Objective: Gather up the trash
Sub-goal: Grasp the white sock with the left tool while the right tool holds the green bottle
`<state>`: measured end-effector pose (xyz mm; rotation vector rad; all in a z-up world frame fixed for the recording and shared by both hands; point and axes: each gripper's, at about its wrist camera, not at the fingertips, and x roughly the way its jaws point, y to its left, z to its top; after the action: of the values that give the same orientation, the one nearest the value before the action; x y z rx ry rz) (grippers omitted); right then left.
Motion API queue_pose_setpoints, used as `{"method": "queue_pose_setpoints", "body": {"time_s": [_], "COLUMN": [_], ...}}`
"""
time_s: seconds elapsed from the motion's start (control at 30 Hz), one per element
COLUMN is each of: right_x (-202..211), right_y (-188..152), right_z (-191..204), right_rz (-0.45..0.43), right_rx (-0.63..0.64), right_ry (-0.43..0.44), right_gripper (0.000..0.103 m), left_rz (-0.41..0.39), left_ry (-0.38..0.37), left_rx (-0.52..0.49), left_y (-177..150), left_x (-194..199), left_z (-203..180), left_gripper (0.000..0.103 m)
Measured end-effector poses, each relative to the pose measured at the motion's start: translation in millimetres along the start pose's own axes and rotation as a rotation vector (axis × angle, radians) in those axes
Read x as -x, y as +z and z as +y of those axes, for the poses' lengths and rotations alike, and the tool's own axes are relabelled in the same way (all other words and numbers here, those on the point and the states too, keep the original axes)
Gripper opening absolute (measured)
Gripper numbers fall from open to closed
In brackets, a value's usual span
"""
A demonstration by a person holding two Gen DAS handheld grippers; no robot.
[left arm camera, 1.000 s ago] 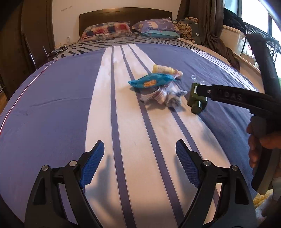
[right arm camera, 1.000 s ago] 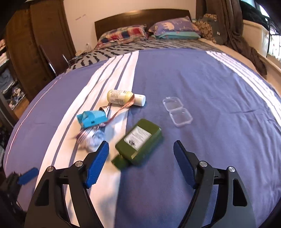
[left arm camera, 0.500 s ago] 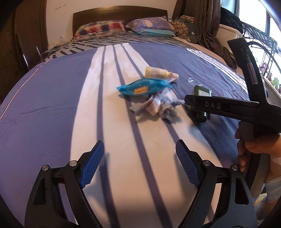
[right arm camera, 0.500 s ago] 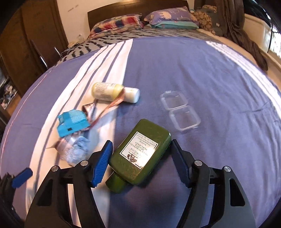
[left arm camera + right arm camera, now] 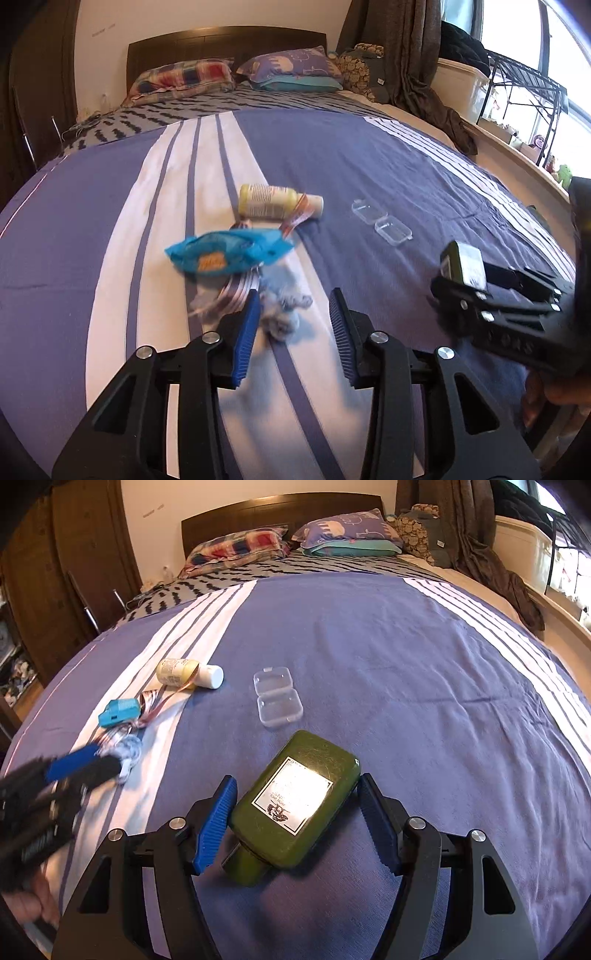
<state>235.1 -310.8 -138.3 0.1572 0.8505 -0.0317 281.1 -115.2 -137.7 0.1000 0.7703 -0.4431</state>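
The right gripper (image 5: 295,812) clasped a flat green bottle (image 5: 295,801) with a white label, raised above the bed (image 5: 406,664). The left gripper (image 5: 293,332), its jaws parted, straddled a crumpled bluish wad (image 5: 282,314), not pinching it. Just beyond lay a blue wrapper (image 5: 225,253) with an orange mark, then a yellow bottle (image 5: 269,201) on its side and a clear hinged case (image 5: 382,221).
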Motion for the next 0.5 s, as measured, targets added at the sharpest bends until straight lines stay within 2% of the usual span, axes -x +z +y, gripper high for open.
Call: {"method": "queue_pose_setpoints", "body": {"time_s": [0.07, 0.13, 0.17, 0.33, 0.5], "right_x": [2, 4, 4, 12, 32], "right_y": [-2, -4, -5, -7, -12], "right_z": [-3, -5, -5, -5, -1], "right_rz": [-0.001, -0.005, -0.007, -0.024, -0.041], "right_rx": [-0.001, -0.003, -0.002, -0.005, 0.003], "right_ry": [0.015, 0.024, 0.024, 0.031, 0.047], "right_gripper": [0.068, 0.068, 0.068, 0.068, 0.068], "left_rz": [0.007, 0.007, 0.007, 0.002, -0.03], "left_ry": [-0.001, 0.003, 0.005, 0.033, 0.027], "left_rx": [0.0, 0.001, 0.001, -0.014, -0.016], "left_y": [4, 5, 6, 6, 0], "left_x": [-5, -8, -9, 0, 37], "left_z": [0, 0, -1, -2, -6], "left_gripper": [0.024, 0.009, 0.005, 0.003, 0.003]}}
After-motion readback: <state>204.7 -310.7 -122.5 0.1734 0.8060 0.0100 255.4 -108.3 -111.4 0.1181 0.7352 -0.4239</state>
